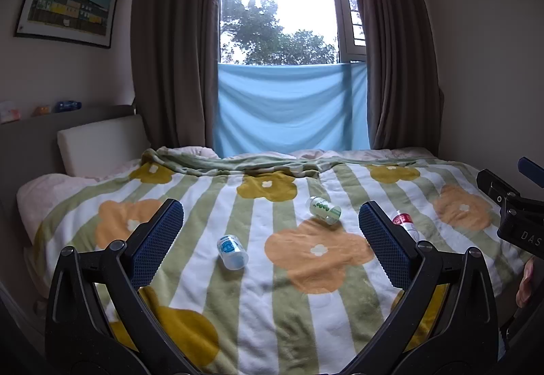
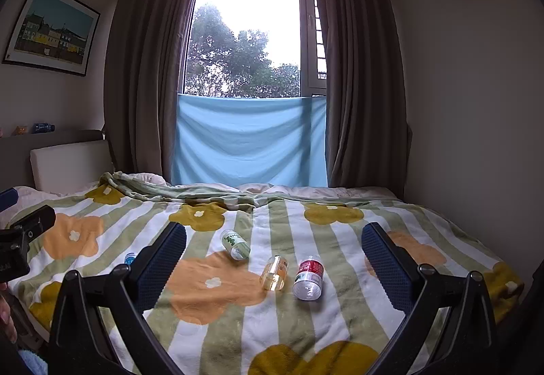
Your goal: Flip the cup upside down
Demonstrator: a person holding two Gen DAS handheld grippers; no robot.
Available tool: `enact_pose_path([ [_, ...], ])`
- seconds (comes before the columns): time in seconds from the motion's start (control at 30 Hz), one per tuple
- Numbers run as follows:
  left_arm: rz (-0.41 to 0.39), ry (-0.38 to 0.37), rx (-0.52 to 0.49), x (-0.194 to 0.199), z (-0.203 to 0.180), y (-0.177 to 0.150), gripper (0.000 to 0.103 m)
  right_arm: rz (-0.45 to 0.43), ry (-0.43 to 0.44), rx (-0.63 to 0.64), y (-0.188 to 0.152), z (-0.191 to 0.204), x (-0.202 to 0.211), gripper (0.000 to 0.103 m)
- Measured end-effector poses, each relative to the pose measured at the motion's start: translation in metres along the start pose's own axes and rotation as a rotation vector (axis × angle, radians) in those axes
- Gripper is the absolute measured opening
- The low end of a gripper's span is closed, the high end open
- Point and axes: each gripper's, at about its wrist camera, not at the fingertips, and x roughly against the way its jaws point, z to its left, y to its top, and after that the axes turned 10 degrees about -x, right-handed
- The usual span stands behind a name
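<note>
Right wrist view shows most: its gripper [image 2: 273,257] hangs above the blanket [image 2: 340,317] with fingers [image 2: 163,259] spread wide and nothing between them. Just ahead, inside that gap, lie three small clear plastic cups on their sides: a red cup [image 2: 308,277] with its open mouth toward the camera, an amber cup [image 2: 274,273] just beside it on the left, and a green cup [image 2: 235,244] a little farther off and tilted. A blue cup [image 2: 129,258] peeps out behind the left finger. The amber one appears in this view only.

In the left wrist view the other gripper [image 1: 271,234] is likewise spread and empty, its pads [image 1: 156,239] dark blue with a fine dimpled grid on black plastic arms. Here the blue cup [image 1: 232,252] lies in full sight, on its side, while the red one [image 1: 404,222] is half hidden behind the right finger; the green one [image 1: 323,210] rests beyond. The right gripper's black body [image 1: 516,211] pokes in at the edge.

The blanket is fleecy, striped green and white with orange and mustard flowers. Beyond it hang a blue sheet [image 2: 250,140], a window [image 2: 243,35] and brown curtains [image 2: 360,75].
</note>
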Motion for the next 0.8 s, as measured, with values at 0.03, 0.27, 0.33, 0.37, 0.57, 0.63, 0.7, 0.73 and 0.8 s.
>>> enact_pose_path([
  [0.03,0.000,0.000,0.001,-0.0004,-0.0004,0.0007,0.103,0.000,0.000,-0.001,0.0000,0.0001,0.0000,0.103],
  [0.27,0.001,0.005,-0.004,-0.0001,-0.0012,-0.0012,0.103,-0.007,-0.011,0.004,-0.0020,0.0015,0.0000,0.103],
  [0.33,0.001,0.006,-0.004,0.0001,-0.0011,-0.0021,0.103,-0.005,-0.012,0.003,-0.0025,0.0015,-0.0002,0.103],
  [0.37,0.001,0.006,-0.004,0.0002,-0.0009,-0.0023,0.103,-0.003,-0.014,0.001,-0.0033,0.0021,-0.0012,0.103],
  [0.57,0.014,0.022,-0.014,-0.0042,-0.0006,-0.0066,0.103,0.002,-0.019,-0.004,-0.0046,0.0020,-0.0026,0.103],
  [0.63,0.014,0.023,-0.014,-0.0052,-0.0007,-0.0073,0.103,0.002,-0.019,-0.005,-0.0046,0.0024,-0.0020,0.103],
  [0.7,0.016,0.025,-0.016,-0.0056,-0.0004,-0.0066,0.103,0.002,-0.020,-0.004,-0.0041,0.0024,-0.0022,0.103],
  [0.73,0.019,0.025,-0.016,-0.0059,0.0001,-0.0065,0.103,0.002,-0.019,-0.004,-0.0044,0.0029,-0.0023,0.103],
  [0.8,0.019,0.022,-0.016,-0.0068,0.0002,-0.0070,0.103,0.001,-0.020,-0.003,-0.0045,0.0025,-0.0024,0.103],
])
